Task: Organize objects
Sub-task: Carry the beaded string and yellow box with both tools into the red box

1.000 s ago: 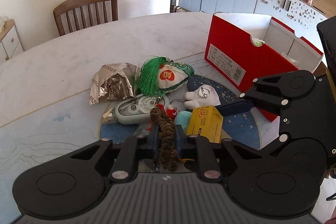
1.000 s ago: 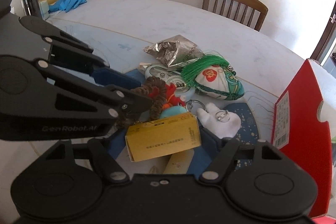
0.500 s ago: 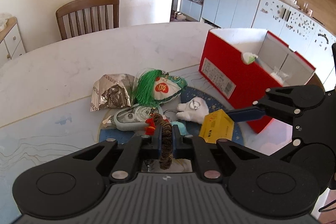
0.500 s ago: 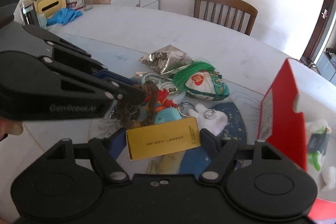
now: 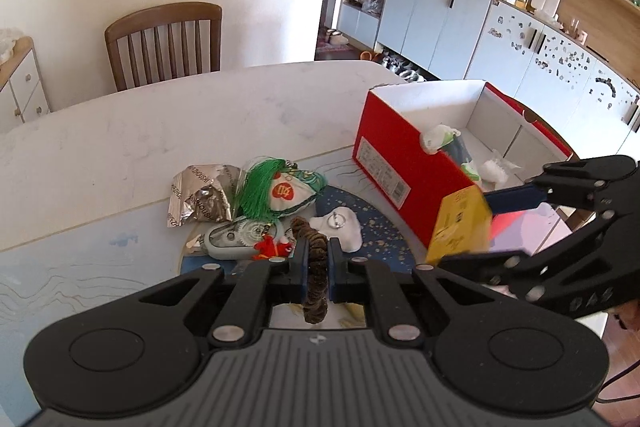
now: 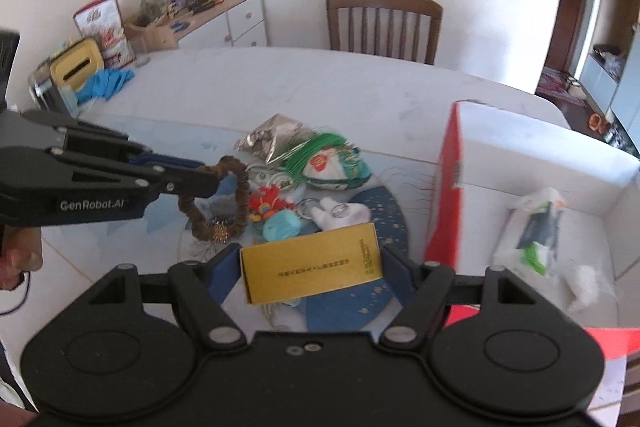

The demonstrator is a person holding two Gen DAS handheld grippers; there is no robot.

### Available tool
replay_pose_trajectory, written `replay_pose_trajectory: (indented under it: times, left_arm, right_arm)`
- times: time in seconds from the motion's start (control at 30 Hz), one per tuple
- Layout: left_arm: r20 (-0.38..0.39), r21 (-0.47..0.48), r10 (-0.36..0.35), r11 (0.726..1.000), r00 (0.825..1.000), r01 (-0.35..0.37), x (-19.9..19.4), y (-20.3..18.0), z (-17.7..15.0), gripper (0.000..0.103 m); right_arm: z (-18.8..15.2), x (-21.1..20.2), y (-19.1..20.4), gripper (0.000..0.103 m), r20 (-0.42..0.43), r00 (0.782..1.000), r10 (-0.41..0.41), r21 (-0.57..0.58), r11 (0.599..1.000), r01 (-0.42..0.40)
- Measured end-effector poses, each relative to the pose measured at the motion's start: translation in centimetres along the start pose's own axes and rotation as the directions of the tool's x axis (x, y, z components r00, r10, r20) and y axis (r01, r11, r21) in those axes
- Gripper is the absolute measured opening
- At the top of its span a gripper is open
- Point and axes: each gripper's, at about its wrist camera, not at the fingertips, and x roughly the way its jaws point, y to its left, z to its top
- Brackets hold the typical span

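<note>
My left gripper is shut on a brown scrunchie and holds it lifted above the table; the scrunchie also shows hanging as a loop in the right wrist view. My right gripper is shut on a yellow box, held in the air beside the red box; the yellow box also shows in the left wrist view. Loose items lie on the table: a silver foil packet, a green tassel pouch, a white glove keyring, a tape dispenser.
The red box is open with white walls and holds a wipes packet. A wooden chair stands behind the table. A sideboard with clutter is at the far left. Cabinets line the right wall.
Both grippers have risen and swung right toward the red box. The yellow box now sits by the red box's near corner. The scrunchie hangs free of the pile.
</note>
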Motion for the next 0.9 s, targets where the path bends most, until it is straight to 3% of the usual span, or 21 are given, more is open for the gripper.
replay_pose_trajectory:
  times: [0.43,0.9]
  left_arm:
    - [0.040,0.014,-0.056,0.998,0.998,0.055,-0.2,-5.5,3.5,0.009]
    - [0.015,0.026,-0.104,0.994,0.995,0.103,4.8,-13.8,7.5,0.009]
  right_arm:
    - [0.8,-4.8,-7.0,0.074,0.054,0.996,-0.077,0.046,0.996,0.074]
    - [-0.1,-6.6,-16.6,0.074,0.047,0.988,-0.148,0.089,0.986,0.144]
